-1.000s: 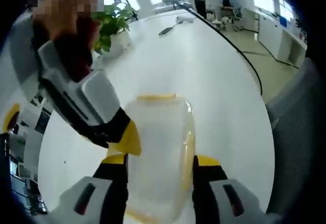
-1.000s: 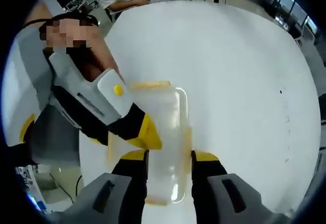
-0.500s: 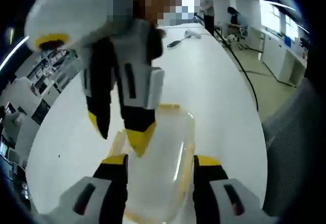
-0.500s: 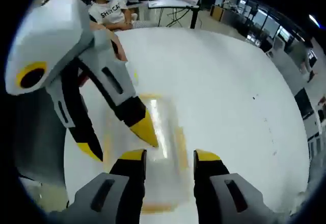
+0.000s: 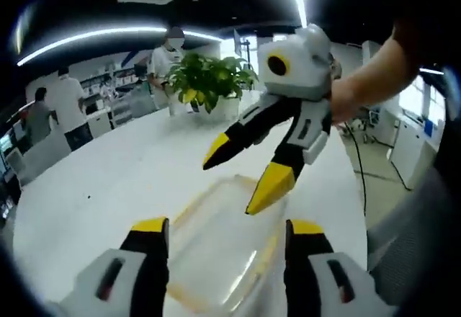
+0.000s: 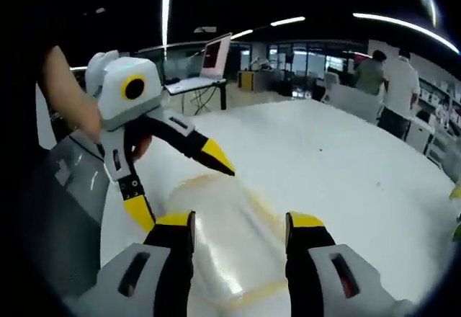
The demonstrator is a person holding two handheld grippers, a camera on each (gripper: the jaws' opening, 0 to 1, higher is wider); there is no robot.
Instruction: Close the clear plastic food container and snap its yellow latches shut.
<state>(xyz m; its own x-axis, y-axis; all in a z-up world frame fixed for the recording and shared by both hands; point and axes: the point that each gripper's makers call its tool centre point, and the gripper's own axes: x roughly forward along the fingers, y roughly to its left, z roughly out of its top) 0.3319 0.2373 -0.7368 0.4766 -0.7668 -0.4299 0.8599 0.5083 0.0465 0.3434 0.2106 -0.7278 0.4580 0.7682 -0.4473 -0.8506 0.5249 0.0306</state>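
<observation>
The clear plastic container with yellow trim lies on the white table, low between my left gripper's spread jaws. My left gripper is open and holds nothing. My right gripper enters from the right in a person's hand, open, its yellow tips hovering just over the container's far end. In the right gripper view the container sits between my right gripper's open jaws. There the left gripper reaches in from the left, its jaws spread over the container's left side.
A potted plant stands at the table's far end, with people beyond it. A grey chair is at the right. In the right gripper view a laptop sits behind the table, people stand at the right, and a grey chair is at the left.
Both grippers have tilted up from looking down on the container to looking across the room. Both sets of jaws have spread wider, and the container is no longer held between them.
</observation>
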